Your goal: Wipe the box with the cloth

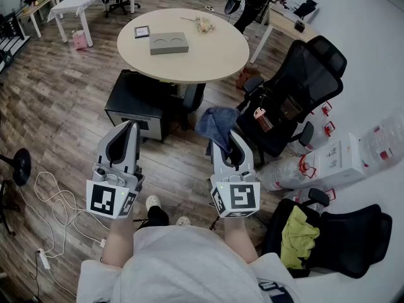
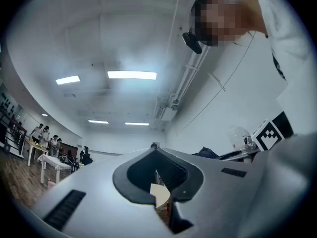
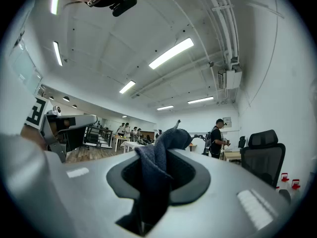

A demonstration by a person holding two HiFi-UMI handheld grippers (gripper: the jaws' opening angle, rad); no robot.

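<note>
You're clamping the cloth [image 1: 216, 122] in your right gripper [image 1: 231, 137], with the left gripper [image 1: 131, 126] pinching shut on nothing. The box [image 1: 168, 43] is sitting well ahead of both jaws, so I'd be walking closer before lowering the cloth.

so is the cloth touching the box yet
Apart. The head view shows a wide gap: the cloth is clamped in the right gripper, while the box lies far ahead on the round table.

Right gripper [image 3: 157, 170] jaws clamped on dark cloth [image 3: 157, 157].
</note>
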